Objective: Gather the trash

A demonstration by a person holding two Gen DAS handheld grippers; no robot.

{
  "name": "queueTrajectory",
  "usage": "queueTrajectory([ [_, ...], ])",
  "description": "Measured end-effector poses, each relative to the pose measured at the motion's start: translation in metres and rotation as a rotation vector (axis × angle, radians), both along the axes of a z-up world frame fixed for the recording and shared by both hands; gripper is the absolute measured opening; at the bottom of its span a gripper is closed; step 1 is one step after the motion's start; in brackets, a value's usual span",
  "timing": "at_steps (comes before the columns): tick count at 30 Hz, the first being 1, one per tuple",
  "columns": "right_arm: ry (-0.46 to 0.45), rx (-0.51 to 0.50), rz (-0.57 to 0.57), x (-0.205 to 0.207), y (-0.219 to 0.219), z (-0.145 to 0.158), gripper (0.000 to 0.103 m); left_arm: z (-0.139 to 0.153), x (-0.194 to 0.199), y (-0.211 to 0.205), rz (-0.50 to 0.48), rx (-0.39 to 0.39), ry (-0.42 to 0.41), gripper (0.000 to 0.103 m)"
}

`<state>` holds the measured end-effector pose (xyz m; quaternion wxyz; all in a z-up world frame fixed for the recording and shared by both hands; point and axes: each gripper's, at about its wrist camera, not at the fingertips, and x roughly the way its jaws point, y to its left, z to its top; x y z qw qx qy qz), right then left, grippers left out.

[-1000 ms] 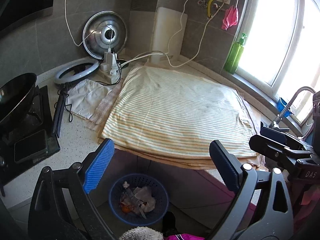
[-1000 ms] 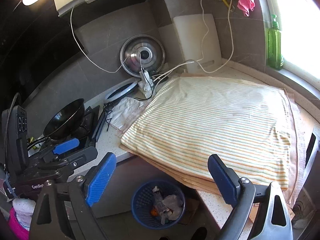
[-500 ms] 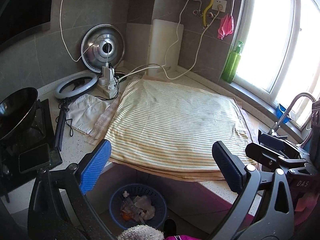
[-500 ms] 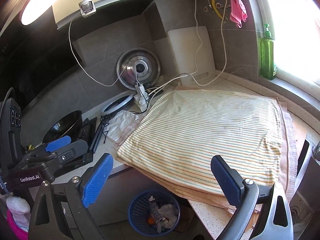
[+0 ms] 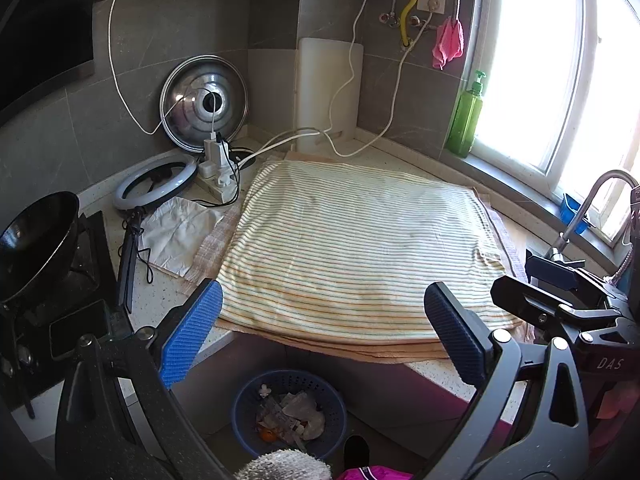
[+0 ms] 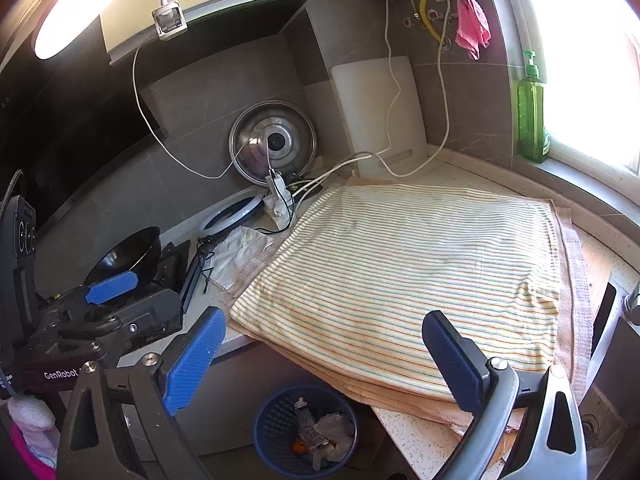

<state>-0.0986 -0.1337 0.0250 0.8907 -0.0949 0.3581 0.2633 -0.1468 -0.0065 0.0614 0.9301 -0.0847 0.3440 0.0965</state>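
Both grippers have lifted and drawn back from the striped cloth (image 5: pixel 352 248); left gripper (image 5: pixel 324 340) and right gripper (image 6: pixel 324 360) gape wide, empty. Below them sits the blue trash basket (image 5: pixel 244 400), scraps inside. Judging depth wrongly could snag cloth.

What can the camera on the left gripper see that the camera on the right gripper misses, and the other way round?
Only the left wrist view shows the curved metal tap and the small blue cup by the window. Only the right wrist view shows the bright round lamp and the small white box on a cable under the cabinet. Both show the striped cloth over the counter, the blue mesh bin of trash on the floor, the shiny steel pan lid, the green soap bottle, and each open gripper, left gripper and right gripper.
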Motion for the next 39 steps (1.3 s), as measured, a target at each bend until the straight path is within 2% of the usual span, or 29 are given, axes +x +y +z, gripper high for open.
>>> queueTrajectory([
  [20, 0.011, 0.006, -0.013, 0.010, -0.002, -0.001, 0.101, 0.005, 0.004, -0.002, 0.024, 0.023, -0.012, 0.102],
  [39, 0.020, 0.000, -0.023, 0.016, -0.004, -0.003, 0.102, 0.006, 0.006, -0.009, 0.028, 0.013, -0.023, 0.102],
])
